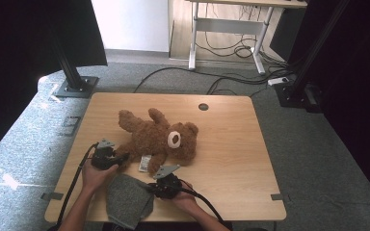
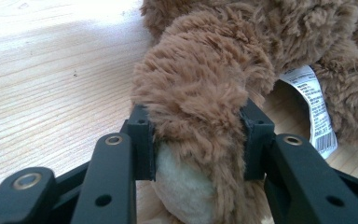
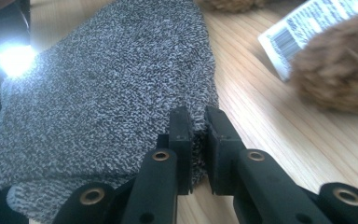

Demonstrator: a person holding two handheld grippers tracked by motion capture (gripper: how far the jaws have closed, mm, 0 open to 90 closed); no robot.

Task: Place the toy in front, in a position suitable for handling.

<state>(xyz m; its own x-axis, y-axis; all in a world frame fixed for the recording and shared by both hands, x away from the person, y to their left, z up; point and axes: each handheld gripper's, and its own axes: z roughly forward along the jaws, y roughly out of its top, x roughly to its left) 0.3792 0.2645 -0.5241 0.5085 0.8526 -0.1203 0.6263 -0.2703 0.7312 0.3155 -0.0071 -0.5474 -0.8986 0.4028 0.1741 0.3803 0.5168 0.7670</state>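
Observation:
A brown teddy bear [image 1: 156, 137] lies on its back in the middle of the wooden table [image 1: 231, 144], its white label [image 1: 144, 163] toward me. My left gripper [image 1: 121, 158] is at the bear's lower left. In the left gripper view its jaws [image 2: 198, 140] press on both sides of a furry leg [image 2: 196, 84] with a cream sole. A grey knitted cloth [image 1: 127, 199] lies at the table's front edge. My right gripper [image 1: 151, 188] is at the cloth's right edge. In the right gripper view its jaws [image 3: 198, 126] pinch the edge of the cloth [image 3: 98, 84].
A round cable hole [image 1: 203, 106] sits near the table's far edge. Black frame posts [image 1: 72, 72] stand on the carpet at the back left and back right. A white desk [image 1: 231, 24] with cables beneath stands behind.

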